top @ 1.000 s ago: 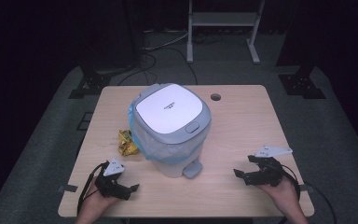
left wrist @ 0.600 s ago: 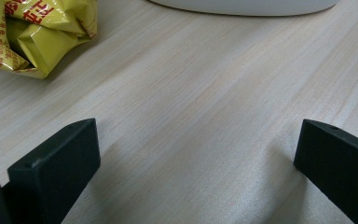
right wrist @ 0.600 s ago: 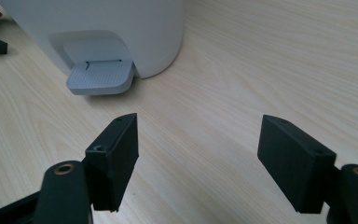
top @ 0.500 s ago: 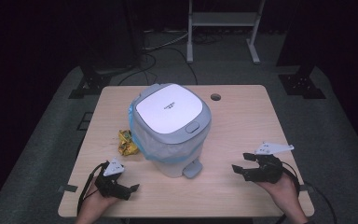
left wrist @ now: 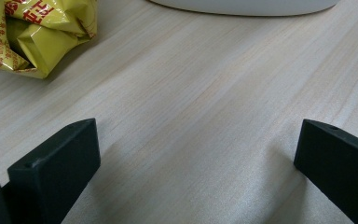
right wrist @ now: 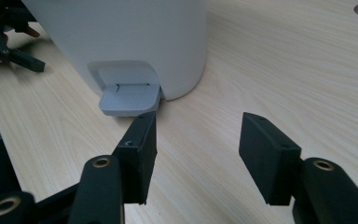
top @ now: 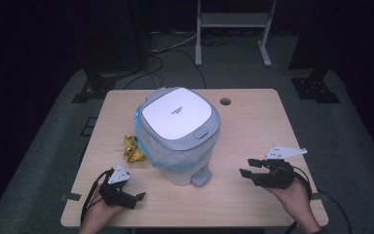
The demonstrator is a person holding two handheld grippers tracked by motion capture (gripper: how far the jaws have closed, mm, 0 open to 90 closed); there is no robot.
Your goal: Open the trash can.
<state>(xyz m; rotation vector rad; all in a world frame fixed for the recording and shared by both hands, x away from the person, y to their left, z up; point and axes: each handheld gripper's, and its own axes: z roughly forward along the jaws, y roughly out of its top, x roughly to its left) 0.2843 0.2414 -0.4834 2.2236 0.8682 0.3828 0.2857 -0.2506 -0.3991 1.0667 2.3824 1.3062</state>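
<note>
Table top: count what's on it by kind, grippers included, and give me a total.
Pedal bin: 1
Crumpled yellow wrapper: 1
Handheld grippers: 2, the left gripper and the right gripper
Total: 4

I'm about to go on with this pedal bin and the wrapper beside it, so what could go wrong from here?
1. The right gripper, its jaws just closing with nothing between them, aims at the foot pedal; a hard push might shift the bin.
2. The lid is down, so the yellow wrapper can't go in yet.
3. The open left gripper could shove the wrapper away.
</note>
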